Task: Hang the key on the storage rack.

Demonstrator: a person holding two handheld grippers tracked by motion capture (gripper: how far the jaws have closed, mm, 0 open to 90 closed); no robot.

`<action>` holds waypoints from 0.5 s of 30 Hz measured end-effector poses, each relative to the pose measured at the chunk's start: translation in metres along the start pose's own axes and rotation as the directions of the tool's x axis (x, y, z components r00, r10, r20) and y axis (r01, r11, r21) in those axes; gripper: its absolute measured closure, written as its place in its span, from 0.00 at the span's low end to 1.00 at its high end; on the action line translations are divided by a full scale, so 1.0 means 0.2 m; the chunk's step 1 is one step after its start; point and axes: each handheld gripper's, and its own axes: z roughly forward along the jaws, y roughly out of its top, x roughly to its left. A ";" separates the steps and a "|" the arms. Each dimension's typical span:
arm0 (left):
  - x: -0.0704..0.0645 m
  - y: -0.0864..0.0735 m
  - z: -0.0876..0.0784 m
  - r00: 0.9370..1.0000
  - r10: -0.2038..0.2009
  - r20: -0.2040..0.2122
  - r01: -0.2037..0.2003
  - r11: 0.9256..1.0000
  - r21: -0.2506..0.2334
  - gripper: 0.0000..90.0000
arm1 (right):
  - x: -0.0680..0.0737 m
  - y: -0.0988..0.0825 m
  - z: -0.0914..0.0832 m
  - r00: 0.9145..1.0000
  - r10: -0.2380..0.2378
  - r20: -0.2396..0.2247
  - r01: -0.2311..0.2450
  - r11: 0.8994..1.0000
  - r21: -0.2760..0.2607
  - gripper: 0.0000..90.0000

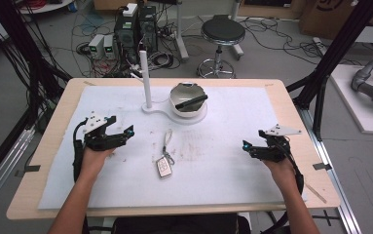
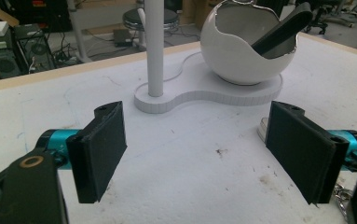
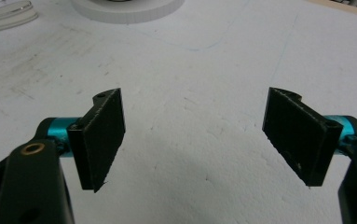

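A silver key fob (image 1: 163, 166) with a pale strap lies on the white mat (image 1: 223, 117) near the middle front. Behind it, a white bowl (image 1: 188, 100) holding a black handle-like piece (image 1: 192, 102) sits on a white base beside an upright white post (image 1: 146, 80). My left gripper (image 1: 123, 127) rests at the mat's left, left of the fob, jaws wide apart with nothing between them. In the left gripper view, the left gripper (image 2: 204, 158) faces the bowl (image 2: 241, 51) and post (image 2: 156, 51). My right gripper (image 1: 253, 139) stands open over bare mat, as the right gripper view (image 3: 195, 140) confirms.
The wooden table (image 1: 52, 126) carries the mat; its edges are close on both sides. Black frame posts (image 1: 330, 53) stand at the right and left. A stool (image 1: 222, 36), computer boxes (image 1: 135, 29) and cables lie on the floor beyond the far edge.
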 end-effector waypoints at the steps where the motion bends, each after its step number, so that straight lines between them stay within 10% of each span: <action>1: 0.00 0.00 0.01 1.000 -0.003 0.014 0.002 1.000 0.007 0.23 | 0.00 0.00 0.00 1.000 0.001 0.002 -0.001 1.000 0.004 0.24; 15: -0.07 -0.02 0.04 0.989 -0.052 0.135 0.050 0.999 0.017 0.23 | 0.01 -0.01 0.01 1.000 -0.010 -0.006 0.010 1.000 0.019 0.24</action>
